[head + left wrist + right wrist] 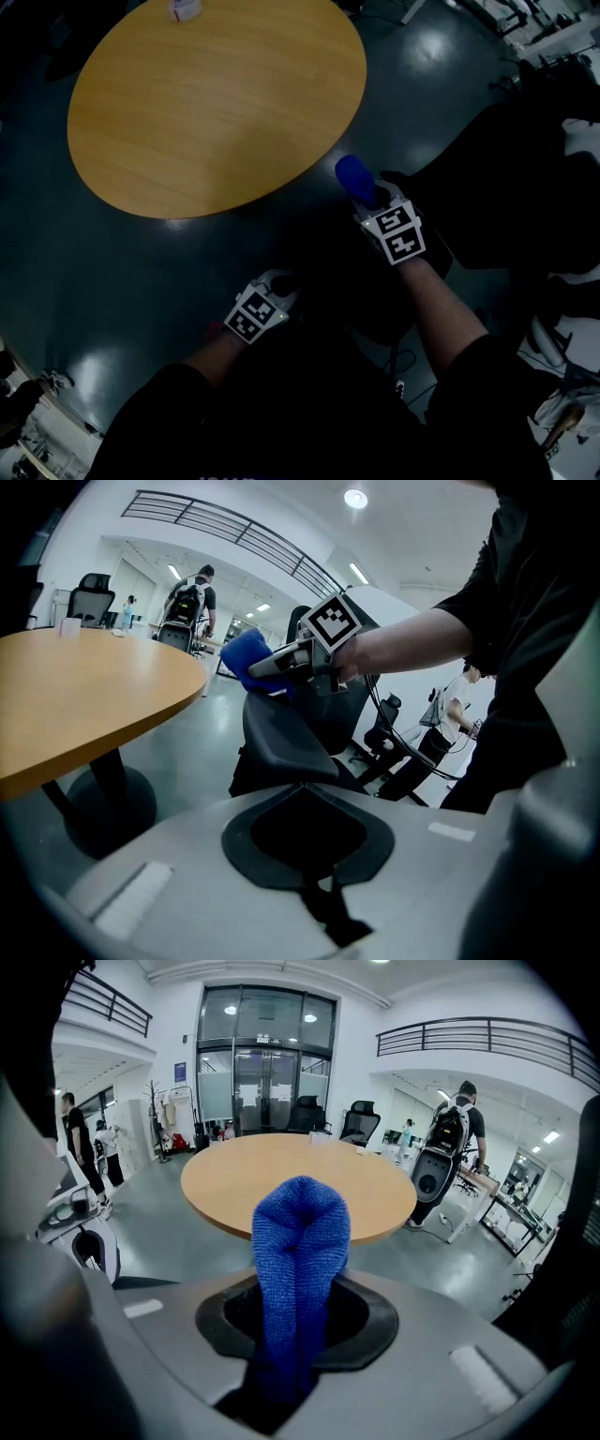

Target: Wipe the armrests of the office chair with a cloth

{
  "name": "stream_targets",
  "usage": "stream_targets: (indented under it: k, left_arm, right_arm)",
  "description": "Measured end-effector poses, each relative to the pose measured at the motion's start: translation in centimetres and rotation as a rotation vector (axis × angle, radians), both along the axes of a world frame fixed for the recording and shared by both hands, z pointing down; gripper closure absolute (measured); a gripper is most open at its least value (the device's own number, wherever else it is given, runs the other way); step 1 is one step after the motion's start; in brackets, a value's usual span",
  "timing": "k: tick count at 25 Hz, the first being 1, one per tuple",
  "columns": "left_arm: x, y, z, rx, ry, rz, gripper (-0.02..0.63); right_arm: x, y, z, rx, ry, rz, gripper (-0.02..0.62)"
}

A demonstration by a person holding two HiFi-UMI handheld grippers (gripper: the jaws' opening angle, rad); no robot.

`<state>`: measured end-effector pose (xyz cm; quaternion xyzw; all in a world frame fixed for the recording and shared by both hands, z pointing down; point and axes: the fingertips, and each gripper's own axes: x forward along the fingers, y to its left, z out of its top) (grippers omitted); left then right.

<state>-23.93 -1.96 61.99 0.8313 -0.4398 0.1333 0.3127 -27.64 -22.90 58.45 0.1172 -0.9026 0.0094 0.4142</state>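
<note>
Okay, status: the right hand-held gripper (pixel 295 1335) is clamped shut on the blue knitted cloth (pixel 300 1241). A folded wad sticks out forward past the jaws, which gives me a padded face to drag along the armrest instead of bare jaw. The left hand-held gripper (pixel 309 836) looks closed with nothing between its jaws. It sits low and close to my body, so I read it as parked out of the way or ready to steady the chair. From the left gripper view, the cloth end hangs just above the top edge of the black moulded office chair (pixel 281 742). I can't tell whether it's touching, and I can't say for sure that the dark pad under it is the armrest rather than the backrest. The head view is too dark to settle it; the chair is lost in shadow below the grippers. The round wooden table surface (pixel 216 94) is off to the front-left, well apart from both grippers and not involved. My judgement is that wiping hasn't properly begun. The next move needs the cloth pressed flat onto the pad, then a stroke along its length.
</note>
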Motion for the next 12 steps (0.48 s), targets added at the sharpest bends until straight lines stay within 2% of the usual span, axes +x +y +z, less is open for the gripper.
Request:
stream_targets:
  k: [12]
  left_arm:
    - [-0.4, -0.1, 0.1, 0.01, 0.004, -0.013, 0.589]
  right_arm:
    - [-1.0, 1.6, 0.0, -0.005, -0.003, -0.021, 0.485]
